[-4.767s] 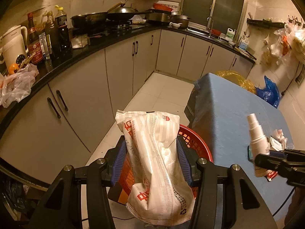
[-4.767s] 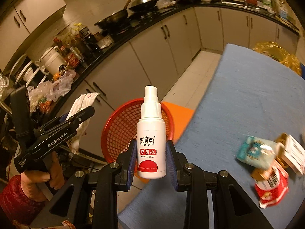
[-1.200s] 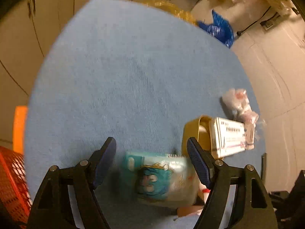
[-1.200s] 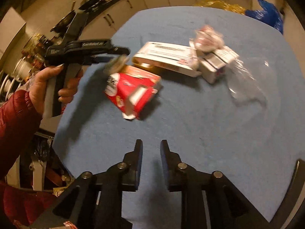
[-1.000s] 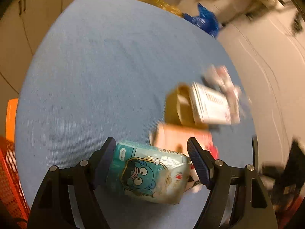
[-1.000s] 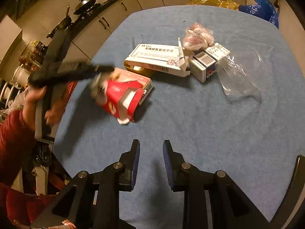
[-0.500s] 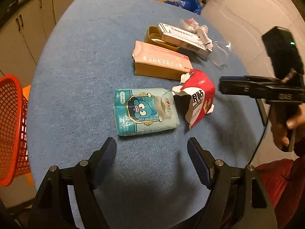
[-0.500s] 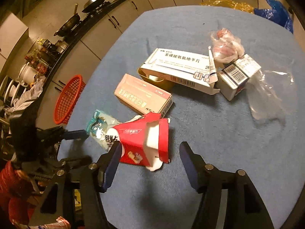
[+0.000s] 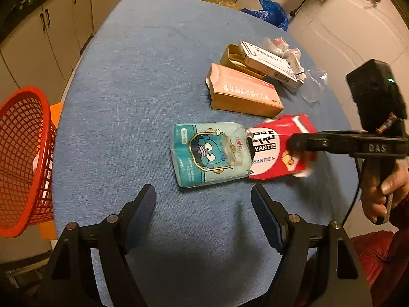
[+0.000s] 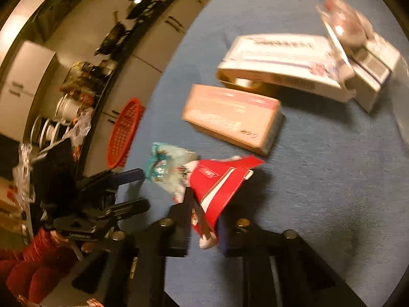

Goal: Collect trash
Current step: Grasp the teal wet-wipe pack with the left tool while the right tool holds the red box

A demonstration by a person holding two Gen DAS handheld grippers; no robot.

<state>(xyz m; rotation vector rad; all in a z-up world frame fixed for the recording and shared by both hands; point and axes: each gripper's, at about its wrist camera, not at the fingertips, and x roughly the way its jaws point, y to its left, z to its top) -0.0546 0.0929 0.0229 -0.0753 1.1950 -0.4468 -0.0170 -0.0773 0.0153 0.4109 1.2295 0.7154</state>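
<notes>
Broad blue-clothed table [image 9: 143, 81], bare over most of its far and left stretches; plenty of room there for carrying across. Rounded rim close on the left, dropping away to the floor.

Red mesh basket [image 9: 23, 153] just beyond that rim and lower than the top, mouth open. Judged the likely drop point, so anything carried had to clear the edge first.

Pink box [image 9: 242, 94] and white box [image 9: 271, 60] beside each other toward the far right, well clear of both tools.

Teal tissue pack [image 9: 207, 158] lay flat near mid-table, touching the red carton [image 9: 265, 153]. Looked soft, light and crinkly; best squeezed across its short sides.

Red carton torn open and crumpled, probably empty card: light, easily crushed, not fragile. Sat at the table's right, partly lifted off the cloth.

Right gripper [image 10: 204, 220] clenched on the carton's collapsed lower end. Blurred, so depth of bite unclear.

Left gripper [image 9: 203, 194] spread wide and empty, poised just short of the tissue pack.
</notes>
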